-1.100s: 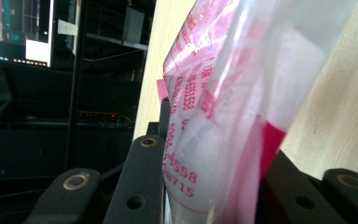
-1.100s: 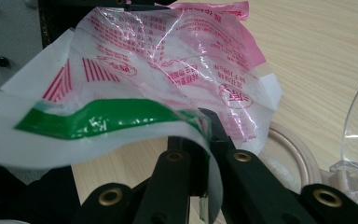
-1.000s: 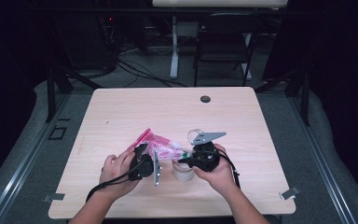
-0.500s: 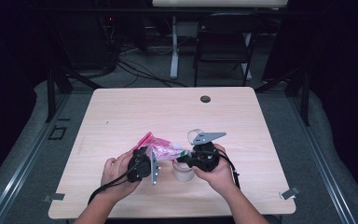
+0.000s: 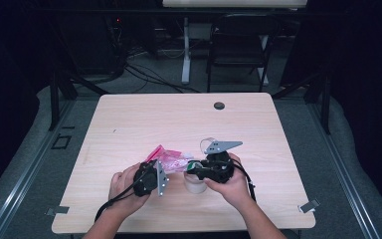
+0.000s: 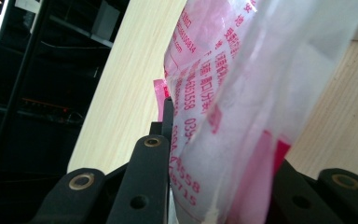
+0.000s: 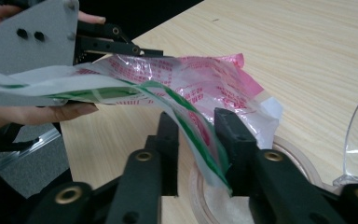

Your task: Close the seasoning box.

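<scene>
Pink-printed plastic bag [image 5: 171, 160] held just above the tabletop [image 5: 129, 124], stretched between both grippers, over a round container [image 5: 195, 184] with a clear lid. Left gripper [image 5: 165, 172] clamped on one end, film bunched between its fingers [image 6: 151, 158]. Right gripper [image 7: 196, 135] just opening – fingers parted, a green-striped fold [image 7: 186, 116] lying loose between them (touching one pad, not pinched). Probably light, limp, slippery, crinkly – no stiffness to push against. Best taken by a doubled edge or corner, pinched firmly

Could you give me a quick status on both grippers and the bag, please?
Left gripper clamped on pink-printed clear plastic bag. Right gripper just opening, green-striped bag edge between jaws. White tape roll beneath.
</scene>
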Action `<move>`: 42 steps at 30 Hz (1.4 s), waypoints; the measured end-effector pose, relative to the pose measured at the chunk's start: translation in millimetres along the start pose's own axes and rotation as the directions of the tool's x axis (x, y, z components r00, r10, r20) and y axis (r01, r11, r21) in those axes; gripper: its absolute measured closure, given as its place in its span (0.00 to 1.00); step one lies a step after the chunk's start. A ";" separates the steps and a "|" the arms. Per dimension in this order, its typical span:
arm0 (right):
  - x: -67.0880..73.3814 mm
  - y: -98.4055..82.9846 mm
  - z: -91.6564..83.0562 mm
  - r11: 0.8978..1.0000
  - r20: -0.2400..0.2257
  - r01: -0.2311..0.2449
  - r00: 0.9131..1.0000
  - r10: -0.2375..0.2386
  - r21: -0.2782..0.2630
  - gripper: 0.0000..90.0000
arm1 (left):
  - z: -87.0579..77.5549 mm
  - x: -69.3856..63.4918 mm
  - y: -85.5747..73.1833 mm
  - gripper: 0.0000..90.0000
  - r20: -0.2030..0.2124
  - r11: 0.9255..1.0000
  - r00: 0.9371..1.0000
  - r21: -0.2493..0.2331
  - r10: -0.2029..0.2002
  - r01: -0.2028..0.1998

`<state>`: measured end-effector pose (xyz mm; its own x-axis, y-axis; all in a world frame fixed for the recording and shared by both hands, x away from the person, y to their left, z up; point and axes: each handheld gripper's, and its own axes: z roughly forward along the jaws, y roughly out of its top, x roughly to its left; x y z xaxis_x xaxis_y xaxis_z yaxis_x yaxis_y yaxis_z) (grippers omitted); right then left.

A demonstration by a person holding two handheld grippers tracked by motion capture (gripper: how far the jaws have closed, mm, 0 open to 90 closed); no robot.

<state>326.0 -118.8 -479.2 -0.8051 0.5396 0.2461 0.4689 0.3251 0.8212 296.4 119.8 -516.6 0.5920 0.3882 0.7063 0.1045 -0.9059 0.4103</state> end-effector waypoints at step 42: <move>3.0 8.7 -16.0 0.990 0.059 0.040 0.998 -0.032 -0.137 0.52 | 25.9 11.5 -46.4 0.89 0.235 0.908 0.884 -0.015 -0.404 0.419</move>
<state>321.8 -126.8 -463.1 -0.7968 0.5741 0.1885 0.3823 0.2373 0.8931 319.0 161.9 -542.4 0.6688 0.6694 0.3235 0.3310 -0.6577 0.6766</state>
